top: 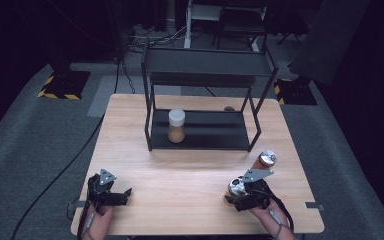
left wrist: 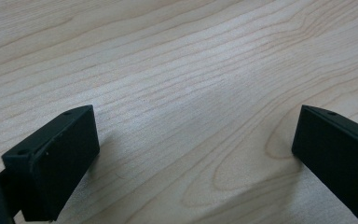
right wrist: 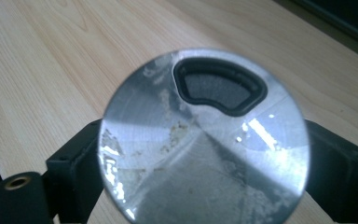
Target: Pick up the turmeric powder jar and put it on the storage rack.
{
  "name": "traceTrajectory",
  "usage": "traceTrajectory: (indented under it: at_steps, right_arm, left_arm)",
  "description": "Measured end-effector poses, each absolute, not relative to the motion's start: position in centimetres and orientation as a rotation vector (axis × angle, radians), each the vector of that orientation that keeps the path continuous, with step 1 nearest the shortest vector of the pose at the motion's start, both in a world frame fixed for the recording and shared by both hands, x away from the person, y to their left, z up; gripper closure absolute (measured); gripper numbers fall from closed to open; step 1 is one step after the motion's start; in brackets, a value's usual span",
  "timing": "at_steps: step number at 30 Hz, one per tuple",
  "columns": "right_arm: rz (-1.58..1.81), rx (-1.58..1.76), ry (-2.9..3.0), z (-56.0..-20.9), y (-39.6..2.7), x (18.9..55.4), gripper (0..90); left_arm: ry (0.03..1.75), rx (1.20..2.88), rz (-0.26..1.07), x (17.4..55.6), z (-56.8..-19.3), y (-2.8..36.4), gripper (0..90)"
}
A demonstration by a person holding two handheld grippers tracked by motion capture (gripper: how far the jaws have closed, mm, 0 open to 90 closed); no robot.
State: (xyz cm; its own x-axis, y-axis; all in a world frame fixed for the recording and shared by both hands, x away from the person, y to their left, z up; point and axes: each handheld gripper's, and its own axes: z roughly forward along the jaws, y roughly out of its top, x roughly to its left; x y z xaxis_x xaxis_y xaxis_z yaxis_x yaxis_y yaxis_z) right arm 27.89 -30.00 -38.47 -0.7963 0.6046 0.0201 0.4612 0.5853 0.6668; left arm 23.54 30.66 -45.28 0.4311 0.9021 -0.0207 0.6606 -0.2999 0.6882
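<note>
While clamped in right gripper (right wrist: 205, 186): unlabelled metal-lidded shaker (right wrist: 204, 140), no legible txt.

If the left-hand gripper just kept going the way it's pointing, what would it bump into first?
Most likely the bare wooden table. The left gripper is open and angled down at the wood, with nothing lying between or ahead of its fingers. How near it sits to the surface is hard to judge.

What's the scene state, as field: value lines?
surface: wooden table
rack: black two-tier shelf at the far side
on lower shelf: white-lidded jar, brown contents
left tool: open, over bare wood
right tool: shut on metal-lidded shaker
second shaker: on the table just beyond the right tool
</note>
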Motion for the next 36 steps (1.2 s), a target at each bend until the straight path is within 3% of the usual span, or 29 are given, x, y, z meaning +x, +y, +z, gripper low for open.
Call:
traceTrajectory:
  at_steps: [8,21,36]
  right_arm:
    - [0.957,0.868,2.657,-38.8,-29.5,28.6,29.4]
    - [0.915,0.855,2.672,-37.8,-28.6,28.8,30.6]
    - [0.93,0.855,2.643,-33.3,-27.8,30.6,30.6]
  left_arm:
    - [1.312,2.061,0.498,23.5,-45.3,30.7,0.3]
    - [1.31,2.061,0.499,23.6,-45.3,30.7,0.3]
    - [1.318,2.057,0.503,23.6,-45.3,30.5,0.3]
